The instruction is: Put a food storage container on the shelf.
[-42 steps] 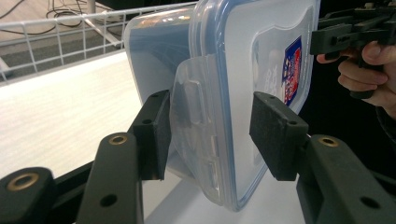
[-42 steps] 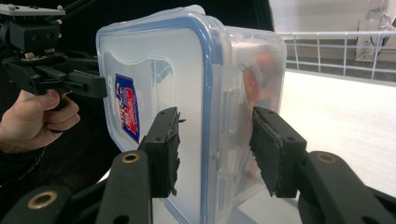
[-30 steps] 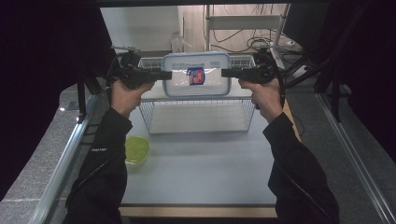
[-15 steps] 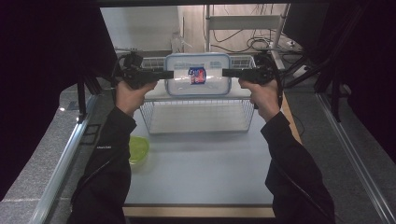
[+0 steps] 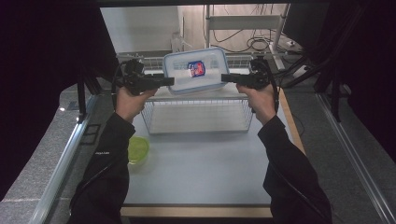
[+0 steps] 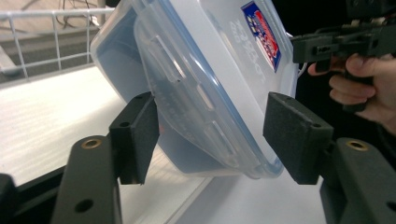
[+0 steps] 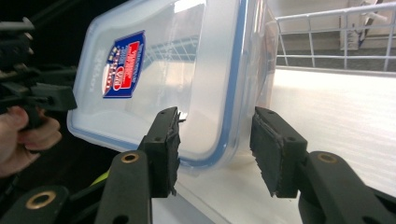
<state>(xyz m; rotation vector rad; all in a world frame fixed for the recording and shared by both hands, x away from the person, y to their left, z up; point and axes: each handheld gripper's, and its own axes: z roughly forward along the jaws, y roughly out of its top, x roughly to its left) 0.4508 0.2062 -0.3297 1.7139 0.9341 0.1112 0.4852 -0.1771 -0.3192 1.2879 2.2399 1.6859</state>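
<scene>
A clear plastic container (image 5: 196,70) with a blue-rimmed lid and a red-and-blue label hangs tilted over the wire basket (image 5: 196,114), its lid facing me. My left gripper (image 5: 169,81) is at its left end. In the left gripper view the jaws (image 6: 215,135) have just been opening and straddle the container (image 6: 210,70), with the right pad (image 6: 294,135) apart from the lid. My right gripper (image 5: 225,77) is at the right end. There the pads (image 7: 161,144) press on the container's edge (image 7: 229,93).
The basket stands at the far middle of the pale table (image 5: 201,172), with a white floor inside. A green round dish (image 5: 137,149) lies on the table near my left forearm. Shelving and cables (image 5: 252,42) are behind the basket. Dark curtains hang on both sides.
The left jaws have spread wider around the container's end. The right hand has sunk slightly, and the container has tipped so its lid faces the camera more.
</scene>
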